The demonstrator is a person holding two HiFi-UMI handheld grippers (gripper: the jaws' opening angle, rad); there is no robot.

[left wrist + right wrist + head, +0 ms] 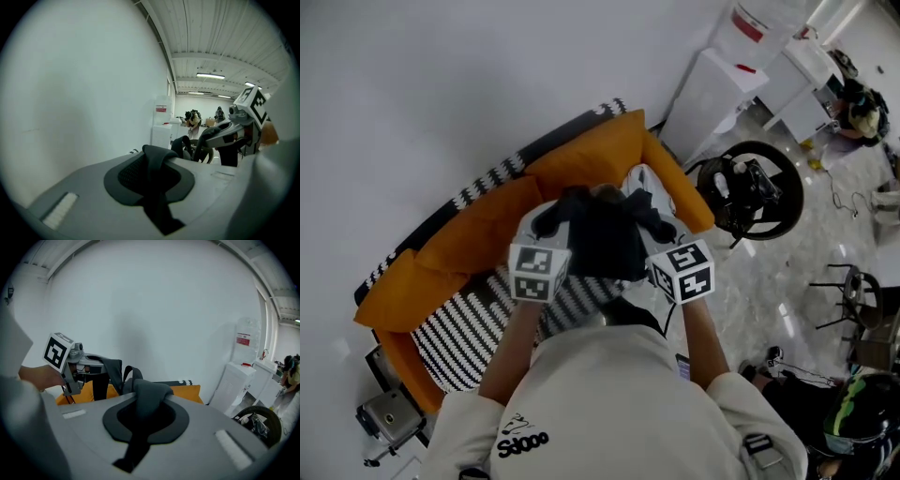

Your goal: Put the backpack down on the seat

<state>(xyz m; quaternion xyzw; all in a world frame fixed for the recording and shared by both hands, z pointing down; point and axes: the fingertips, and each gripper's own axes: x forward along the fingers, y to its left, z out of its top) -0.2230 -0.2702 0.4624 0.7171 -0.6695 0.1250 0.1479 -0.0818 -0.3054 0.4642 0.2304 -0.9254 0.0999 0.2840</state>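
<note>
A dark backpack (602, 232) with pale grey panels hangs between both grippers over an orange sofa (487, 220) whose seat (473, 330) is striped black and white. My left gripper (551, 223) is shut on a black strap (157, 161) at the bag's left side. On the bag's right side, my right gripper (660, 232) is shut on another black strap (146, 397). Each gripper view shows the other gripper: the right gripper (233, 132) and the left gripper (77, 365), both holding straps. The bag's underside and its gap to the seat are hidden.
A white wall runs behind the sofa. A white water dispenser (712, 89) stands at the sofa's right end, with a black steering-wheel rig (752, 189) beside it. A small grey device (389, 417) sits on the floor near the sofa's left corner. Black stools (848, 300) stand far right.
</note>
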